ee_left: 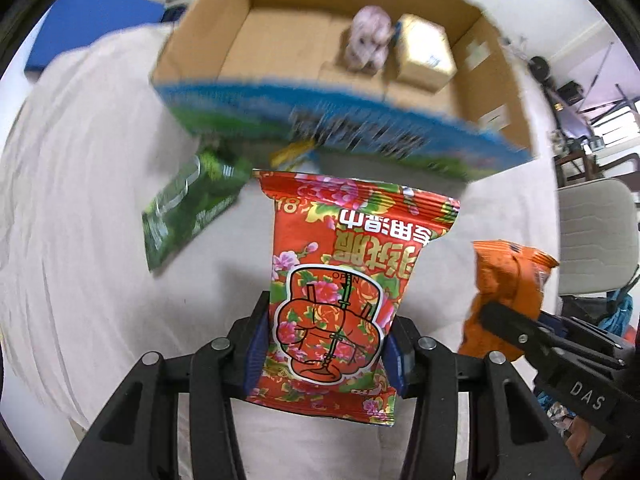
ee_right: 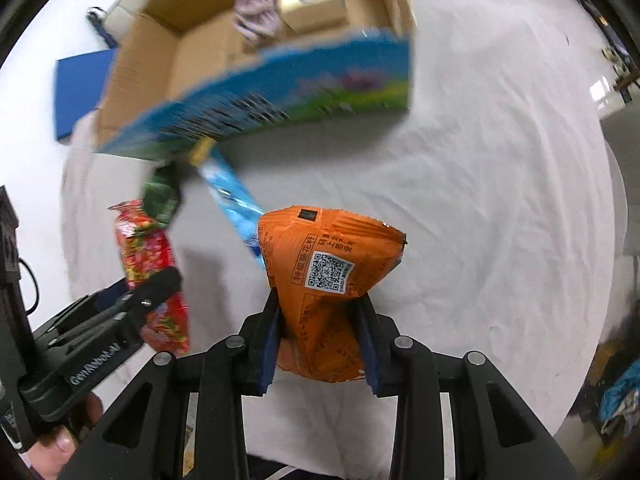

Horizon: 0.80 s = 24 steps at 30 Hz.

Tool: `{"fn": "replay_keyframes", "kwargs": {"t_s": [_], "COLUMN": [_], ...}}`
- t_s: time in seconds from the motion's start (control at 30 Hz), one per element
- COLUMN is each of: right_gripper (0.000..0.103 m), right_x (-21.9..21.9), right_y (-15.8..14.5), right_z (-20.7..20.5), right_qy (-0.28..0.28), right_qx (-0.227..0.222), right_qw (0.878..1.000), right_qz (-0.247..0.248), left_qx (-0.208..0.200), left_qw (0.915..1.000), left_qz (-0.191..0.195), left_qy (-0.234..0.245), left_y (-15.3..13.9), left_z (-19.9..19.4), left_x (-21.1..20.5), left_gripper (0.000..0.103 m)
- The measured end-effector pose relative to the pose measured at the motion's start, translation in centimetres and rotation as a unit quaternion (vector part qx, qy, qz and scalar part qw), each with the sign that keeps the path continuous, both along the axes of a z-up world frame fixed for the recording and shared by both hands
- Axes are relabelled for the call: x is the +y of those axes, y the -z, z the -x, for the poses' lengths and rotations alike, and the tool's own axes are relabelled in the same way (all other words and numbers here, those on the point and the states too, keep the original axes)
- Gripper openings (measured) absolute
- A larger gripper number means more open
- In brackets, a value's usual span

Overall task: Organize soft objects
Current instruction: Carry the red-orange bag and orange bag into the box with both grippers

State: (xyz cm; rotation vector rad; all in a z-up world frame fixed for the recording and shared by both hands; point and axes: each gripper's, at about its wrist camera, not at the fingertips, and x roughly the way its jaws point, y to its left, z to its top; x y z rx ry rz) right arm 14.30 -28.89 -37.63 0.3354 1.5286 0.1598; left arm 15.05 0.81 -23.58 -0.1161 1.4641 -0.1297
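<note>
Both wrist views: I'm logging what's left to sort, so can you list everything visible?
red floral packet: 1, red, in left gripper
orange packet: 1, orange, in right gripper
green packet: 1, green, on white cloth
blue packet: 1, light blue, on cloth by box
cardboard box: 1, brown, blue printed side, on cloth
plush toy: 1, pinkish, inside box
small carton: 1, tan, inside box
white cloth: 1, covers table
left gripper: black, shut on packet
right gripper: black, shut on packet

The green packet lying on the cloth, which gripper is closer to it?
Left. The left gripper, shut on the red floral packet, is beside the green packet; the right gripper, holding the orange packet, is beyond it.
</note>
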Motion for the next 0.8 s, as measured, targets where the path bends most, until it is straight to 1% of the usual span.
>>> {"fn": "replay_keyframes", "kwargs": {"t_s": [0.03, 0.07, 0.1, 0.17, 0.27, 0.33, 0.47, 0.53, 0.63, 0.73, 0.8], "right_gripper": [0.036, 0.036, 0.036, 0.036, 0.036, 0.036, 0.036, 0.036, 0.036, 0.036, 0.036], "right_x": [0.1, 0.1, 0.5, 1.0, 2.1, 2.9, 3.6, 3.6, 3.7, 3.7, 3.8], "right_y": [-1.2, -2.8, -3.6, -5.7, -7.5, -8.4, -9.7, -10.2, -9.7, -8.3, -6.8], "right_z": [-0.3, -0.5, -0.7, -1.4, -3.4, -5.2, -8.9, -10.9, -14.0, -16.6, -18.0], "right_qy": [-0.003, -0.006, -0.008, -0.011, -0.009, -0.005, 0.004, 0.008, 0.019, 0.025, 0.027], "right_qx": [-0.01, -0.02, -0.027, -0.042, -0.061, -0.071, -0.092, -0.097, -0.098, -0.086, -0.076], "right_qw": [1.0, 1.0, 1.0, 0.999, 0.998, 0.997, 0.995, 0.995, 0.995, 0.996, 0.997], "right_qz": [-0.002, -0.003, -0.006, -0.015, -0.026, -0.03, -0.03, -0.025, -0.007, 0.002, 0.009], "left_qx": [-0.012, -0.019, -0.028, -0.039, -0.051, -0.059, -0.078, -0.075, -0.066, -0.052, -0.034], "left_qw": [0.9999, 0.9998, 0.9995, 0.999, 0.9977, 0.9967, 0.9954, 0.9955, 0.9965, 0.9977, 0.9983], "left_qz": [0.003, 0.007, 0.014, 0.022, 0.044, 0.055, 0.055, 0.055, 0.048, 0.037, 0.045], "left_qy": [0.002, 0.004, 0.005, 0.006, 0.004, 0.003, 0.01, 0.015, 0.019, 0.022, 0.017], "left_y": [-1.4, -2.1, -3.3, -4.9, -7.6, -8.6, -10.1, -9.9, -9.1, -8.0, -6.8], "left_z": [-0.1, -0.5, -0.7, -1.1, -3.2, -5.5, -9.7, -11.8, -15.0, -17.9, -19.6], "left_x": [-0.1, 0.1, 0.1, -0.2, 0.0, -0.1, 0.1, 0.1, 0.2, 0.1, 0.3], "left_gripper": [0.045, 0.045, 0.045, 0.045, 0.045, 0.045, 0.045, 0.045, 0.045, 0.045, 0.045]}}
